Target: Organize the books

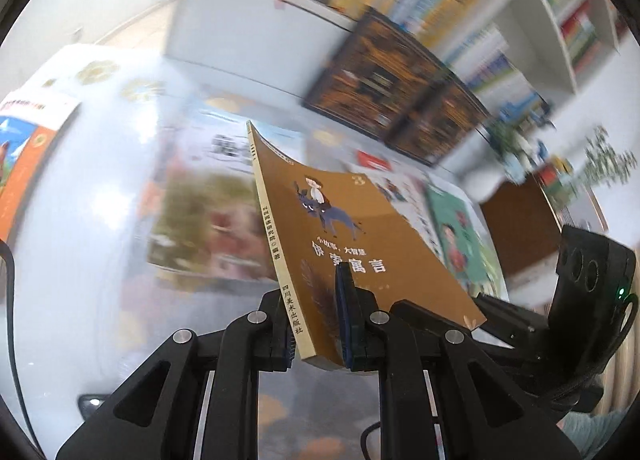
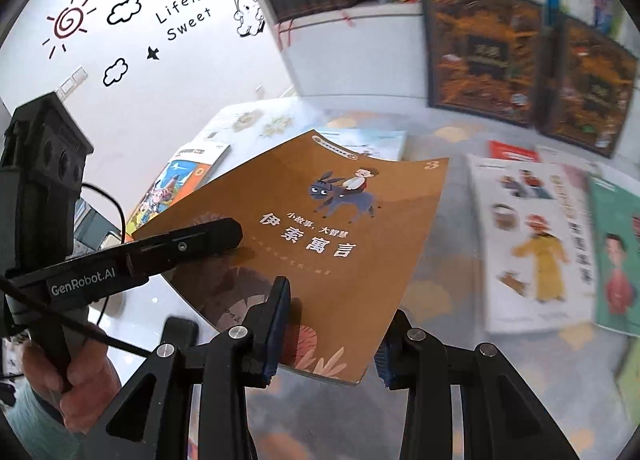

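Observation:
A thin brown book (image 1: 360, 219) with a boy on a donkey on its cover hangs tilted above the table, spine to the left. My left gripper (image 1: 316, 300) is shut on its lower spine end. One of its fingers (image 2: 216, 234) lies across the cover in the right wrist view. My right gripper (image 2: 332, 320) holds the lower right corner of the same book (image 2: 340, 219), one pad on the cover and the other under the edge. From the left wrist camera, the right gripper (image 1: 500, 312) shows at the book's corner.
Several books lie flat on the white table (image 2: 440, 340): an orange-blue one (image 2: 176, 183), a white one with figures (image 2: 532, 244), a green one (image 2: 616, 252). Two dark ornate boxes (image 2: 480, 55) lean against a white bookshelf (image 2: 360, 51) full of books. A hand (image 2: 68, 380) grips the left gripper's handle.

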A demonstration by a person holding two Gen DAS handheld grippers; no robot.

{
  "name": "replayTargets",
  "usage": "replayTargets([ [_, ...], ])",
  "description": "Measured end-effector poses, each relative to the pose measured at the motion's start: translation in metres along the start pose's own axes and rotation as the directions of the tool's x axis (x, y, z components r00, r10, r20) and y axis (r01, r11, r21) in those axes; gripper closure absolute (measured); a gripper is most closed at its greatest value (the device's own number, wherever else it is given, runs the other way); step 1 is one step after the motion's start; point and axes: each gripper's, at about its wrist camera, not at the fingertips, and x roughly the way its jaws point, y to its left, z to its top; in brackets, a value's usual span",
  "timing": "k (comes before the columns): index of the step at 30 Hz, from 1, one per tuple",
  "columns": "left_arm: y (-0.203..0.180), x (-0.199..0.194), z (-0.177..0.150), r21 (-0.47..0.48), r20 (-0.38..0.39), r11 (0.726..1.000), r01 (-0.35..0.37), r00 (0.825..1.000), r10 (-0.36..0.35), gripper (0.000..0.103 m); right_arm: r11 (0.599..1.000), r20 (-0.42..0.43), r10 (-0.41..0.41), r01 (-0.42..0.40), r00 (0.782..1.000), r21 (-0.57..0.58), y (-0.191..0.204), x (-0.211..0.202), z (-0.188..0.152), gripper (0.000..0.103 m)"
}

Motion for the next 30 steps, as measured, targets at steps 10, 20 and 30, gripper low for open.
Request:
replayTargets([
  [10,0.054,0.038,0.031,-0.105,0.0,0.994,-0.027,1.0,0.027,0.089,0.999,-0.042,-0.041,0.04,0.998,-0.018,0.004,0.065,0.044,0.065],
  [20,0.084,0.064,0.035,-0.197,-0.036,0.978,-0.064,0.998,0.058,0.083,0.999,-0.104,-0.031,0.034,0.994,0.024,-0.007,0.098,0.051,0.065],
  [30,0.102,0.042,0.016,-0.228,-0.033,0.959,-0.167,0.986,0.164,0.08,0.998,-0.13,-0.043,0.049,0.991,0.043,-0.015,0.119,0.037,0.049],
])
